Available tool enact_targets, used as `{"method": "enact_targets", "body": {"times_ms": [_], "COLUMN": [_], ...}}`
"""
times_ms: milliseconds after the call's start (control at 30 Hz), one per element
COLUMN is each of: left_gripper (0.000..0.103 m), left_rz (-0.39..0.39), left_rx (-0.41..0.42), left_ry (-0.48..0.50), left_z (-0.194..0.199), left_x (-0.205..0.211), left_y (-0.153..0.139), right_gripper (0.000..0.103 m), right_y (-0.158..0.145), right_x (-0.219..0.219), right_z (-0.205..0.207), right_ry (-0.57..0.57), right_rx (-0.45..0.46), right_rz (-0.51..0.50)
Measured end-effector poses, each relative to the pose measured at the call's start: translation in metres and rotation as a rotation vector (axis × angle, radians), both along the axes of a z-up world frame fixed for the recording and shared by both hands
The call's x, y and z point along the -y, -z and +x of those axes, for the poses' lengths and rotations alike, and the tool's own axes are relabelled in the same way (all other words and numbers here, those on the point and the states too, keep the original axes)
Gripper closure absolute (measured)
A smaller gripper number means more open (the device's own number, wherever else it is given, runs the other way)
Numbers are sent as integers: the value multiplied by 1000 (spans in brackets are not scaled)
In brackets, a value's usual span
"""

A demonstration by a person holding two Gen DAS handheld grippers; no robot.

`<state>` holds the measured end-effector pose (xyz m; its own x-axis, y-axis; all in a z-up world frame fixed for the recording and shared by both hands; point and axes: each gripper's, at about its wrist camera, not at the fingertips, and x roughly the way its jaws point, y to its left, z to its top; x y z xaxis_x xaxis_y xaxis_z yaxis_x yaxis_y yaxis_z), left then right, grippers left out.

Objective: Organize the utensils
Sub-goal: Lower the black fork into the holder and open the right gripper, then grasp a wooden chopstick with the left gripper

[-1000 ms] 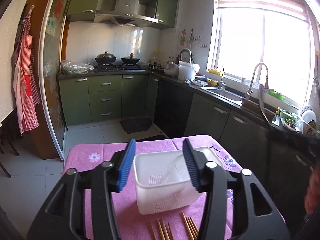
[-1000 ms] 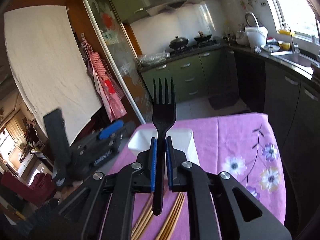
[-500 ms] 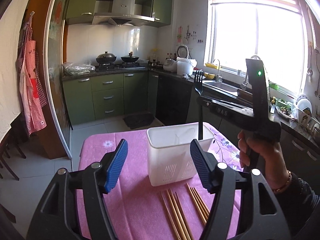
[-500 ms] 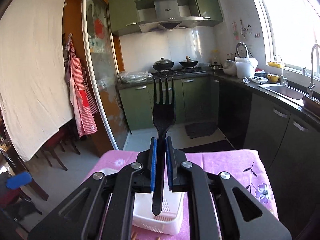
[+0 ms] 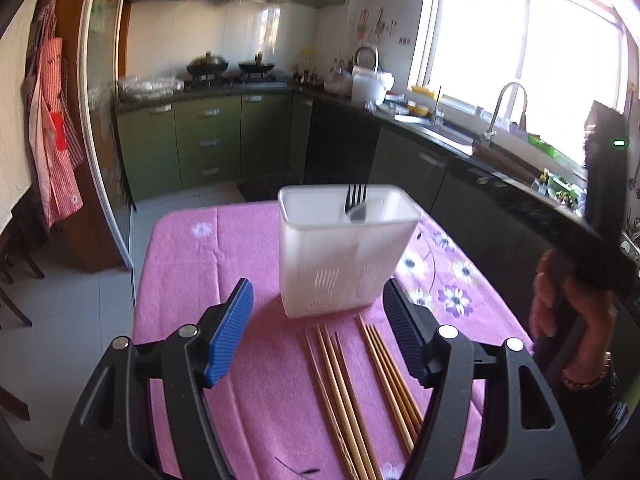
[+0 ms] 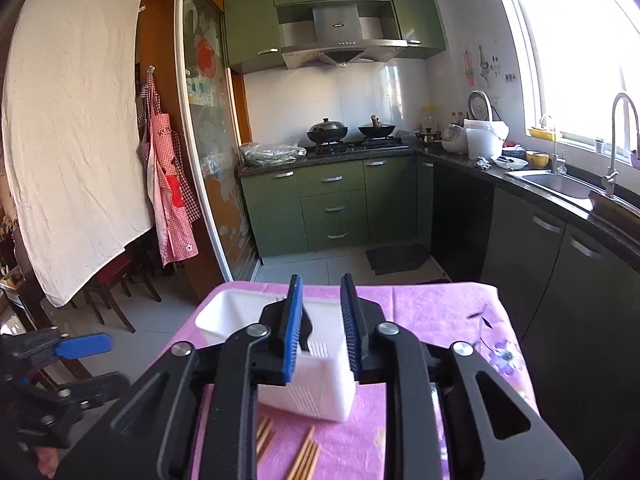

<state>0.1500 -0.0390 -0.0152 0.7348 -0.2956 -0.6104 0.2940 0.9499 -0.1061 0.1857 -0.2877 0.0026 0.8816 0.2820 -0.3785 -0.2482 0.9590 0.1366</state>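
Dropped since before: black fork [image 5: 355,201] now in white bin [image 5: 344,256]. Right tongs [image 6: 320,328] opening, empty. Left tongs [image 5: 318,328] wide, empty. Next: grab chopsticks [image 5: 352,392] off bench [image 5: 240,264].

a home kitchen: green cabinets [image 6: 332,204], range hood [image 6: 340,46], woks [image 6: 326,130], sink [image 6: 560,184].

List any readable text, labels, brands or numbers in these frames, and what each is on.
Nothing reads for certain.
Steel range hood: small mark at its centre, too small to read.
Red checked apron: lettering on the bib, blurred.
Sliding glass door: stickers and papers, print too small to read.
White plastic utensil holder: no marking seen.
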Motion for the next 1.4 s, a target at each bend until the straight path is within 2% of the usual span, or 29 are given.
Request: {"method": "enact_targets", "body": {"times_ms": [167,367,567,633,733,900,1067,1200,1400], "left_gripper": [39,40,64,68,69,87,89,95,97], "left_rz": [21,56,99,93,105,151,201,219,182], "left_rx": [-164,-359,-487,-534,-552,-566,-559,-560,-575], "left_ry": [11,-24,-58,-61,-63,-50,-49,-60,-58], "left_z": [9,38,66,72,75,74,72,73,77], "left_x": [11,18,26,26,29,39,51,56,45], "left_y": [33,84,123,134,140,144,146,149,145], "right_gripper": [76,73,73,72,70,68,66,66,65], "right_y": [22,72,107,113,118,118,119,119,119], "right_x": [23,46,49,48,48,47,47,44,39], "right_z": [-24,-30,-29,-28,-26,-23,-21,-22,-20], "right_ry": [17,29,3,-3,-10,-15,-22,-28,-48], "right_rx": [-126,-280,-364,-373,-385,-397,-411,-415,-441], "right_rz": [-34,-64,-60,-58,-52,-42,-41,-50,-67]}}
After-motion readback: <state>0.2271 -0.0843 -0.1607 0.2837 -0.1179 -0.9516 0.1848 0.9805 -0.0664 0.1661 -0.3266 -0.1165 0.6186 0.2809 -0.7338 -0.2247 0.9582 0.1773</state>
